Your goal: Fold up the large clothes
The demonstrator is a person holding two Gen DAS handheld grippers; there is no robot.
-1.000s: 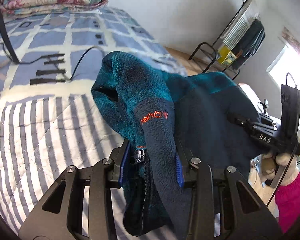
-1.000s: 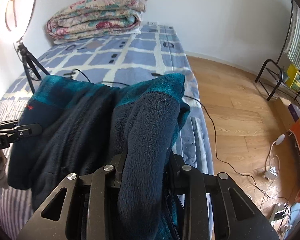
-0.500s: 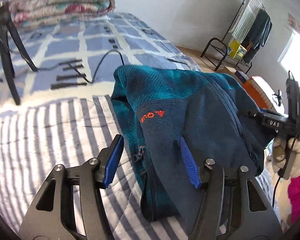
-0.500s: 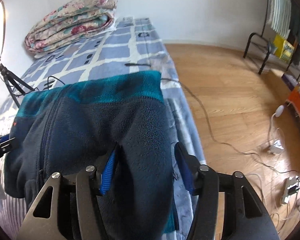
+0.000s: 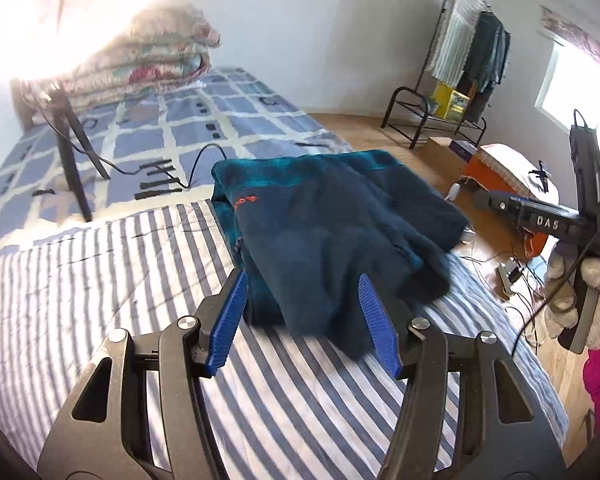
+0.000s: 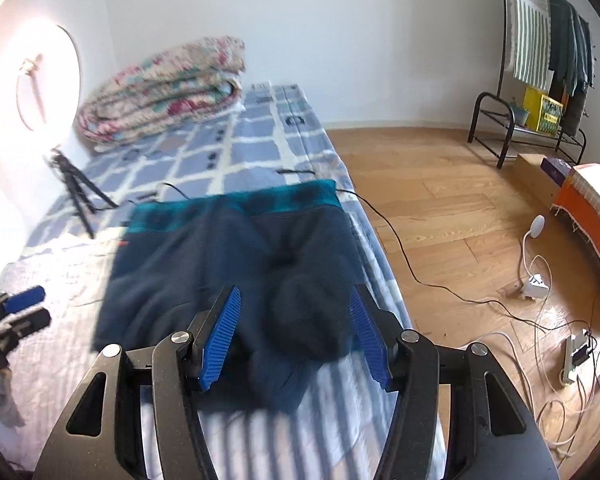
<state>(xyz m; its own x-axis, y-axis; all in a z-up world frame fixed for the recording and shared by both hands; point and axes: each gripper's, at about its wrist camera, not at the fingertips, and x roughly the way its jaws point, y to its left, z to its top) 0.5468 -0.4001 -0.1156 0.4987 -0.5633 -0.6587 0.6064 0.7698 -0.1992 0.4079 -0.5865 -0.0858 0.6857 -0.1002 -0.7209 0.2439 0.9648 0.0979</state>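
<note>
Navy and teal fleece jacket (image 5: 332, 232) is seen folded on the striped quilt (image 5: 100, 280) of the bed, released. Both left gripper (image 5: 302, 320) and right gripper (image 6: 294, 336) are held wide apart, nothing clamped. An orange logo is shown only in the left view; a ring light (image 6: 48, 80) only in the right.

Left gripper (image 5: 302, 322) and right gripper (image 6: 294, 336) both gape, empty.
</note>
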